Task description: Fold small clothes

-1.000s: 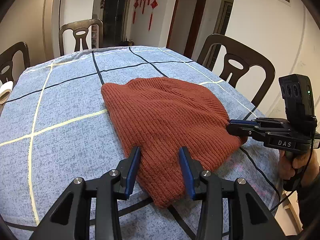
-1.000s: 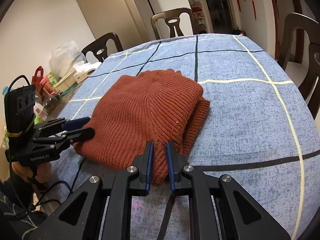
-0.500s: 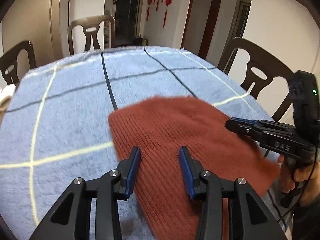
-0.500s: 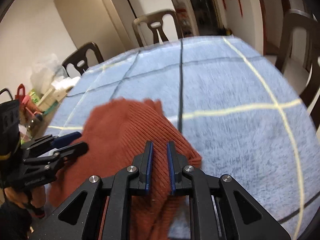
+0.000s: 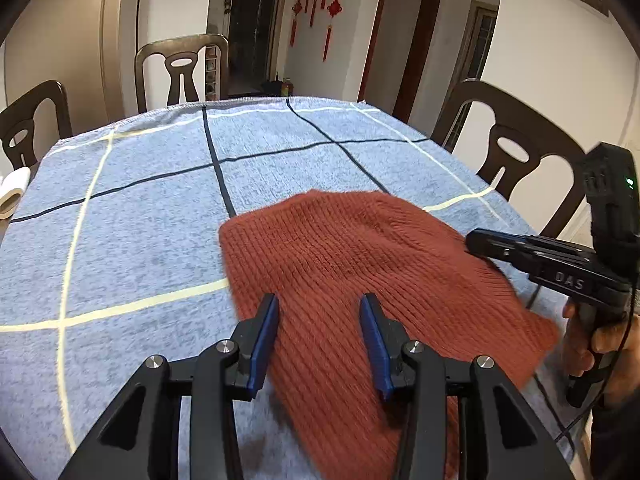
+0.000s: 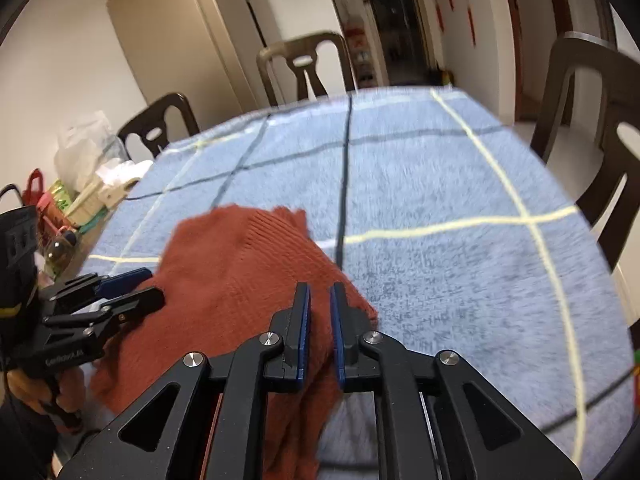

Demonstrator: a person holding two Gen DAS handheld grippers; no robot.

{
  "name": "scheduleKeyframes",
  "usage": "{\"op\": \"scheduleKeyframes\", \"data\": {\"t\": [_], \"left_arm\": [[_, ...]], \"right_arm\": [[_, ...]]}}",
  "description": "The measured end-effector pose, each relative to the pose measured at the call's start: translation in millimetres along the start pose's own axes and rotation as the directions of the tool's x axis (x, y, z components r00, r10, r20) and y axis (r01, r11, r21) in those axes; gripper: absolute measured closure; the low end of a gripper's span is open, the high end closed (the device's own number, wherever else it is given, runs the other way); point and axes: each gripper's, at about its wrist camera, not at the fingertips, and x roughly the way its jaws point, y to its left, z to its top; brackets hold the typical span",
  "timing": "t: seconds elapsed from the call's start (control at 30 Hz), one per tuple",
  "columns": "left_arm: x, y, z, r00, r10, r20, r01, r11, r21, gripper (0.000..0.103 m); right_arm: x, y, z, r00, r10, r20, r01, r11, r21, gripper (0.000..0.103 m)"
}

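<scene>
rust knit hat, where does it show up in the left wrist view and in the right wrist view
Left wrist view: the rust knit hat fills the lower middle and right, running under the left tongs.
Right wrist view: the hat sits lower left of centre, pinched in the right tongs.
Shared landmark: the dark line crossing on the blue checked tablecloth, beyond the hat in both.

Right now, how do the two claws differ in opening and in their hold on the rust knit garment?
The right claw is shut on the rust knit garment, pinching its edge between nearly touching pads. The left claw stands partly open; its spread pads lie over the knit, and no pinch shows. The right claw's jaws have just been closing on the fabric; the left claw's have held their width. Both are black with blue pads, hand-held, above the blue checked tablecloth.
</scene>
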Motion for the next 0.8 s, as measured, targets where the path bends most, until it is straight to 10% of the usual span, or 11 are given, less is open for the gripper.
{"op": "scheduleKeyframes", "data": {"t": [0.8], "left_arm": [[-34,-7,-48,0.998,-0.048,-0.032,0.047,0.999,-0.026,0.051]], "right_arm": [[-27,24,-43,0.998,0.026,-0.055,-0.032,0.992,-0.12,0.092]]}}
